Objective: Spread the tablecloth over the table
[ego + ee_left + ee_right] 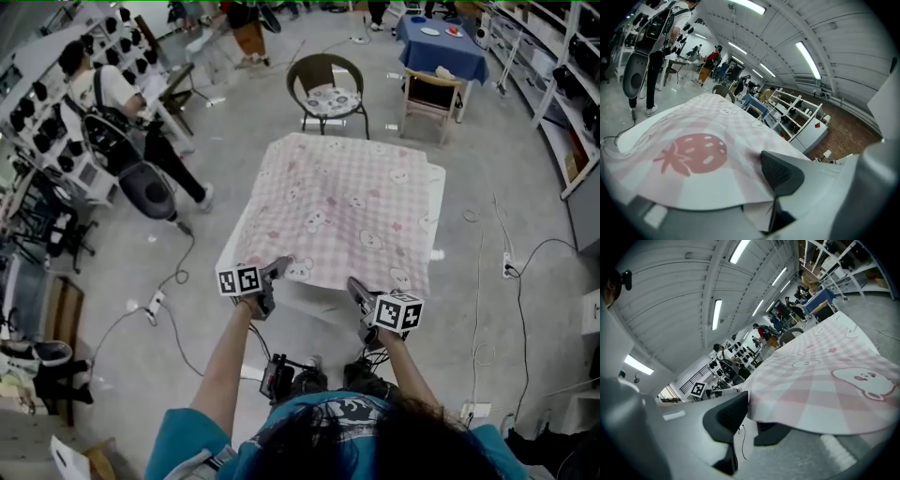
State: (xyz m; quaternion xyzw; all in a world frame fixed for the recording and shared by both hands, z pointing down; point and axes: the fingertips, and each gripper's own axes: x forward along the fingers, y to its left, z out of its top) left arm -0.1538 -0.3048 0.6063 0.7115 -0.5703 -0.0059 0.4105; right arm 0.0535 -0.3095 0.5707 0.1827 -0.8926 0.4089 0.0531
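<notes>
At lower centre, left gripper (275, 274) and right gripper (357, 287) each pinch the checked tablecloth (342, 206) at its near hem, jaws narrow. Two-corner hold is probably for pulling it square over the white table (438, 211).

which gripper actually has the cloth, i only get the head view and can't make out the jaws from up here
Observer: Both. The left gripper has the tablecloth hem between its jaws, with the black pad pressed on top.
Operator: and the right
Observer: The right gripper looks shut on the hem too, with one of its pads above the cloth and one underneath.
Operator: any slack at the grip
Observer: At the left gripper, the hem folds under itself just beside the pad.
</notes>
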